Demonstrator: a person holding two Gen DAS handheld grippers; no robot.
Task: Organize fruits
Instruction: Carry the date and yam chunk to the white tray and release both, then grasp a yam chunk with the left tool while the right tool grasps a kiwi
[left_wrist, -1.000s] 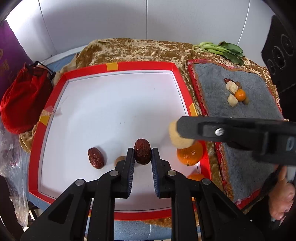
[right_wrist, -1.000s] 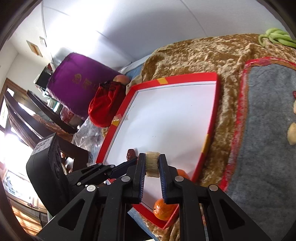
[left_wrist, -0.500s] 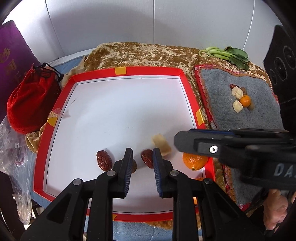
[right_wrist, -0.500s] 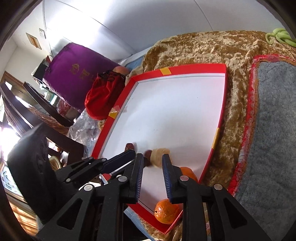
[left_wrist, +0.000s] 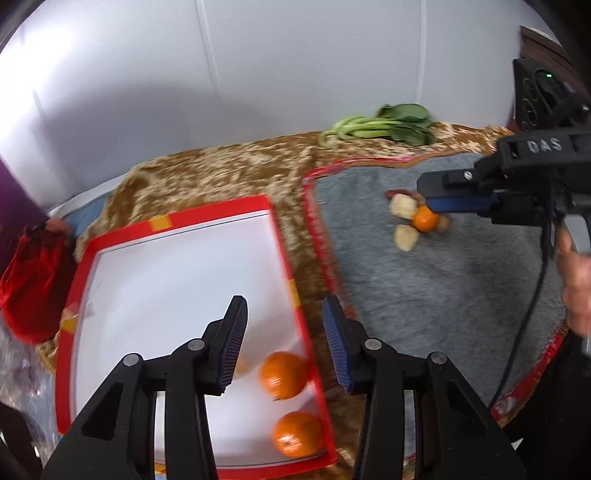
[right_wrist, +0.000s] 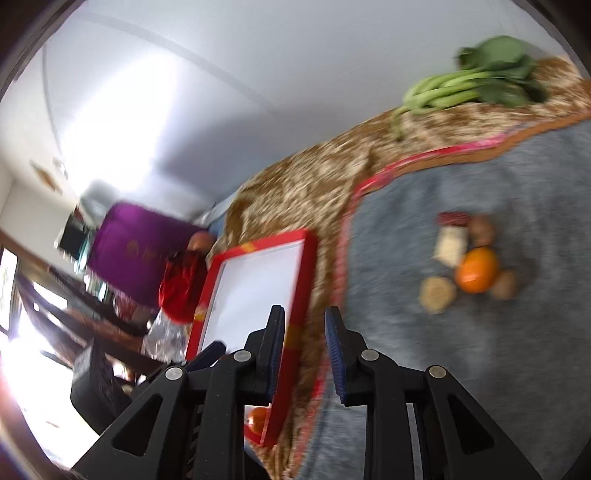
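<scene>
Now both claws (left_wrist: 284, 343) (right_wrist: 304, 349) empty, apart

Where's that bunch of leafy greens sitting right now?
The leafy greens lie at the far edge of the gold cloth, by the white wall, just beyond the grey mat; in the right wrist view they sit top right.

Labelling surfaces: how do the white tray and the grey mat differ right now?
Surface: the tray is smooth, white, with a crisp red frame; the mat is fuzzy grey with a ragged red edge.
Load: the tray shows two oranges near its right edge; the mat holds a mixed cluster, one orange among pale and brown pieces.
Shared: both lie flat on the gold cloth.
</scene>
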